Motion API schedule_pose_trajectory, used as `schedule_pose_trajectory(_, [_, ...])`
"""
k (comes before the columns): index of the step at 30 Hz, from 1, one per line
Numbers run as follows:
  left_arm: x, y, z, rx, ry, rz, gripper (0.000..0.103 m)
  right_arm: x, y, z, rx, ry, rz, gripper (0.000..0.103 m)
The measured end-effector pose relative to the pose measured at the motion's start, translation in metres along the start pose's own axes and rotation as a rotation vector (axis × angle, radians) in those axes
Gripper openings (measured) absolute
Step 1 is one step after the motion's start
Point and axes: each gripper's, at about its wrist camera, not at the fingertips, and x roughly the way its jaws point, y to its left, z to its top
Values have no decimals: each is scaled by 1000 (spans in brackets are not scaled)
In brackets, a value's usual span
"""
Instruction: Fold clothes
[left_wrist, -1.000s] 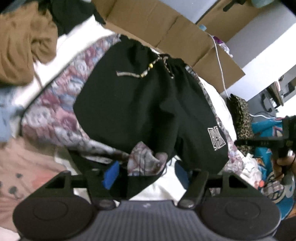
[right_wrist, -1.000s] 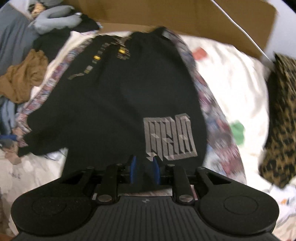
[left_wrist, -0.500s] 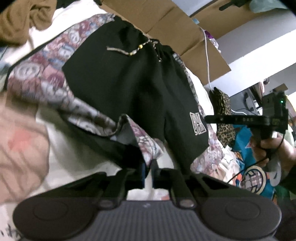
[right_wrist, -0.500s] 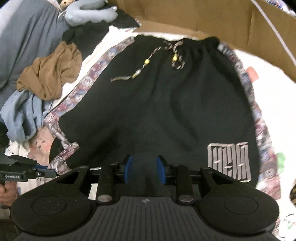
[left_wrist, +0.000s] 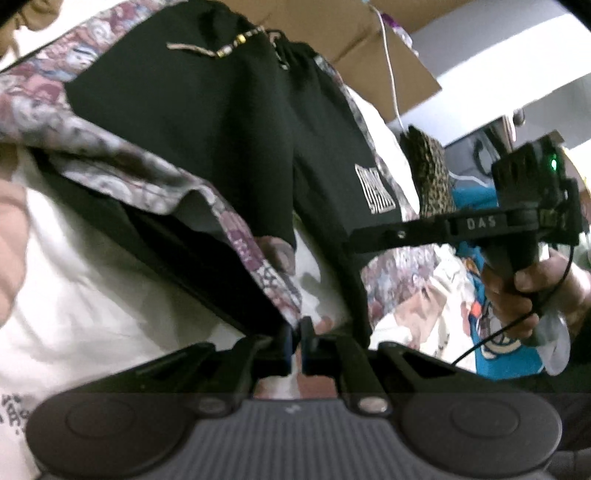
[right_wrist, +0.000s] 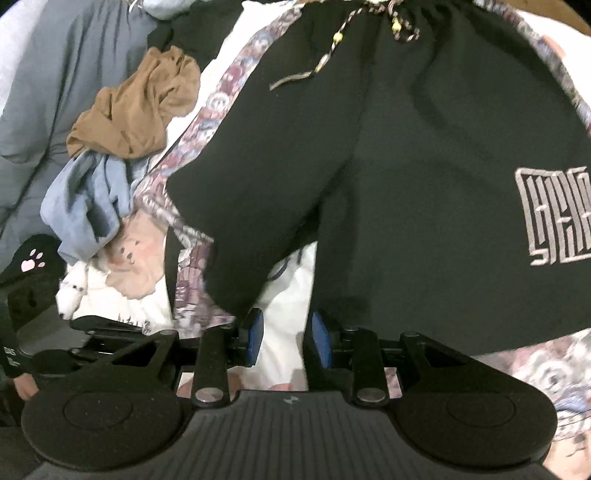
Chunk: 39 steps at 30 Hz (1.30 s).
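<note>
Black shorts with patterned side stripes, a beaded drawstring and a grey logo lie waist-away on a white sheet. My left gripper is shut on the patterned hem of the left leg, which is lifted and curled over. In the right wrist view the shorts fill the frame. My right gripper stands open at the gap between the two legs, with only white sheet between its blue pads. A hand holds the right gripper at the right leg's edge.
A brown garment, a light blue one and a pink bear-print one are heaped to the left. Grey fabric lies beyond them. A cardboard box stands behind, with leopard-print cloth to the right.
The left gripper closed on the left leg's hem and raised it. The right gripper opened, let the black fabric out and shifted left to the gap between the legs.
</note>
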Motion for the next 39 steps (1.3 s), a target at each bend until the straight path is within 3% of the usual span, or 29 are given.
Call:
schedule_pose_trajectory(7, [18, -11, -2, 7, 37, -37, 4, 17, 2, -4, 26, 12, 46, 36])
schedule_pose_trajectory(19, [-2, 2, -1, -5, 39, 4, 6, 49, -5, -25, 158, 93, 193, 40])
schedule_pose_trajectory(21, [-5, 4, -1, -7, 39, 11, 10, 53, -6, -25, 163, 92, 203, 21])
schedule_pose_trajectory(22, [-7, 5, -1, -8, 39, 14, 12, 54, -5, -25, 153, 89, 200, 2])
schedule_pose_trajectory(24, [-11, 7, -1, -9, 39, 21, 18, 52, -5, -24, 134, 79, 190, 1])
schedule_pose_trajectory(29, [-44, 27, 16, 14, -36, 163, 37, 47, -8, -23, 105, 67, 138, 1])
schedule_pose_trajectory(34, [-73, 53, 37, 4, -173, 420, 38, 43, -12, -23, 78, 60, 80, 0])
schedule_pose_trajectory(39, [-75, 78, 51, 5, -211, 569, 38, 37, -18, -18, 88, 47, 48, 0])
